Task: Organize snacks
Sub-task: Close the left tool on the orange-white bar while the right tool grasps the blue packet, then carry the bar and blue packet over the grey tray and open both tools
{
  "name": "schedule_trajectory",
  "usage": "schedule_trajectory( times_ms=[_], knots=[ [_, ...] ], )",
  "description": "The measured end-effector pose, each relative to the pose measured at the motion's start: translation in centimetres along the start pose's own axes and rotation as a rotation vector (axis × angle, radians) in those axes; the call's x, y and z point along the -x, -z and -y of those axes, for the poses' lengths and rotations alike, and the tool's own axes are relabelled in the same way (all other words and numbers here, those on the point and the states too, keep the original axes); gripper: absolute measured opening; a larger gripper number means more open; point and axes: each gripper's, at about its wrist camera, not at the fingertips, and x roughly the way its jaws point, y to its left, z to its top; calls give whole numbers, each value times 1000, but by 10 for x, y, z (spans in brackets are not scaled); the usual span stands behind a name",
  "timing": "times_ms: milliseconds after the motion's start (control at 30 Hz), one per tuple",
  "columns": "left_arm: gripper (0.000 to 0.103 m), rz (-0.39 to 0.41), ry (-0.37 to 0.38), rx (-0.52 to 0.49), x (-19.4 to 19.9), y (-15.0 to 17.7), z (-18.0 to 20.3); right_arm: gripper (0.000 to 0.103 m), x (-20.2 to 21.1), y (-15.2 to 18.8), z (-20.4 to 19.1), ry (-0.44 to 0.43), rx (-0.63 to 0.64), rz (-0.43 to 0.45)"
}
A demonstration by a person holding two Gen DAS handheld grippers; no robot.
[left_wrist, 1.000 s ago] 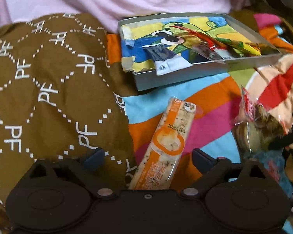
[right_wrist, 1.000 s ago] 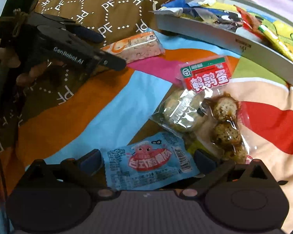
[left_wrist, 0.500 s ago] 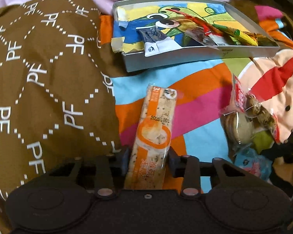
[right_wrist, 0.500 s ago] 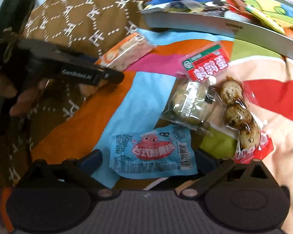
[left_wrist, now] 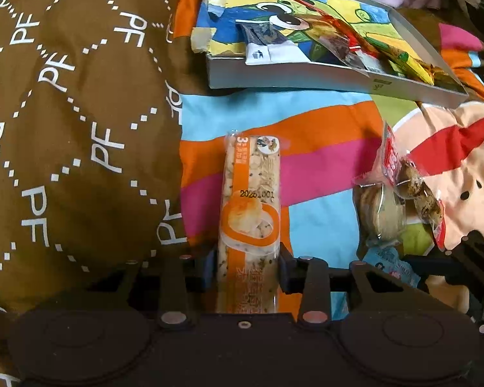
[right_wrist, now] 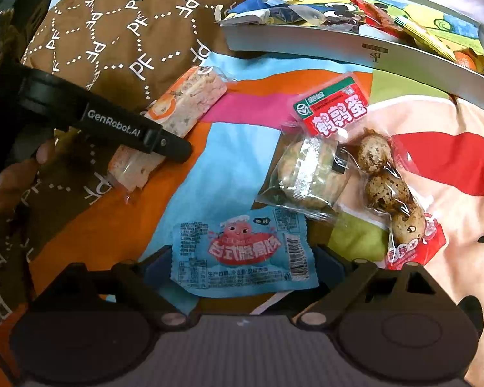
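Observation:
My left gripper (left_wrist: 247, 266) is shut on a long orange-and-white cracker bar (left_wrist: 250, 213), which points away toward a grey shallow box (left_wrist: 290, 79). The box holds several snack packets on a cartoon frog picture. The bar and left gripper also show in the right wrist view (right_wrist: 184, 103). My right gripper (right_wrist: 242, 266) is open around a blue snack packet (right_wrist: 242, 253) lying flat on the blanket. Beyond the packet lie a clear-wrapped round cake (right_wrist: 306, 177) and a red quail-egg pack (right_wrist: 380, 174).
A brown "PF" pillow (left_wrist: 74, 129) rises on the left. A colourful striped blanket (left_wrist: 322, 129) covers the surface. The grey box (right_wrist: 371, 54) stands at the back, pink cloth behind it.
My left gripper closed on the cracker bar and turned it to point straight ahead. My right gripper stayed open around the blue packet, shifting slightly.

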Motion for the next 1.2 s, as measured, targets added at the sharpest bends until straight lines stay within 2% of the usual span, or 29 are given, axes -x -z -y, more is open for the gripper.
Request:
schedule_trajectory(
  times_ms=[133,300,500,600,800,1067,1200],
  knots=[
    [36,9,-31,-37,-1,1,7,93,-2,1,-7,23,27,2],
    [36,-15,-26,-26,2,5,12,92,-1,1,-8,25,24,4],
    [35,-75,9,71,11,16,17,91,14,5,-12,37,38,2],
    [35,-106,32,108,14,22,16,91,29,13,-16,90,94,11],
    [35,-162,116,248,21,32,9,90,42,22,-35,218,235,54],
    [35,-218,239,390,27,44,2,90,55,25,-39,292,250,100],
    [35,-223,320,460,29,45,-4,90,63,29,-44,391,330,162]
  ],
)
